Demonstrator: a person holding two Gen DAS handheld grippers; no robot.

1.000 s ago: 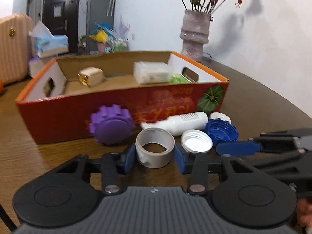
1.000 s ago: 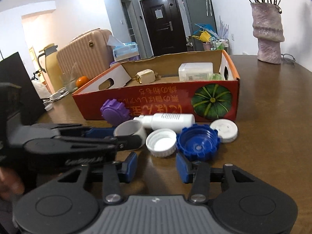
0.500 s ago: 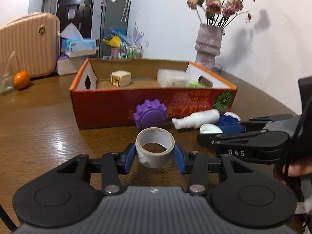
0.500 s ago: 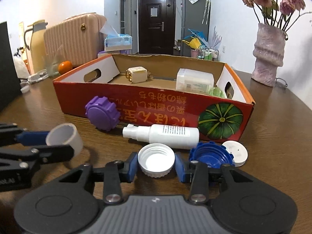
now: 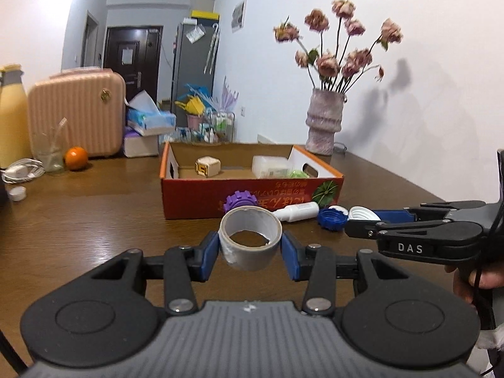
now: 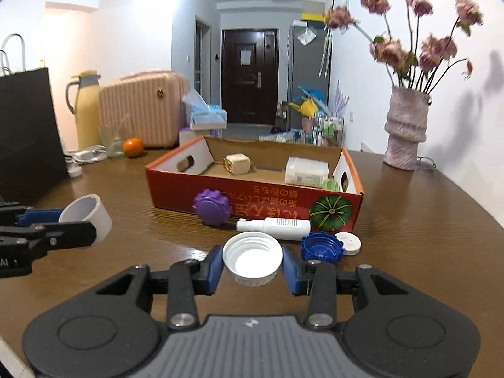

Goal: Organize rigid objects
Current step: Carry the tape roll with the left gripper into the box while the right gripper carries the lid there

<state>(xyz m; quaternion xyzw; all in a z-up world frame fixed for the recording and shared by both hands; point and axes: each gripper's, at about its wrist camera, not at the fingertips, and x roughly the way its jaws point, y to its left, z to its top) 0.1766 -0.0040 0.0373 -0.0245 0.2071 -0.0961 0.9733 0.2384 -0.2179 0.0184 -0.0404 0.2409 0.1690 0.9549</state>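
The left gripper (image 5: 250, 249) squeezes a grey roll of tape (image 5: 249, 242) between its blue pads, up off the brown wooden table (image 5: 78, 226). The right gripper (image 6: 252, 263) pinches a white ribbed plastic cap (image 6: 252, 257), also lifted. To do this well, carry both over the near wall of the red cardboard box (image 6: 252, 201), then let go low inside, away from the things already there. A small green thing in the box corner is too hidden to name.

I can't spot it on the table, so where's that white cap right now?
The white cap is held off the table between the right gripper's fingers, in front of the blue cap and the white bottle.
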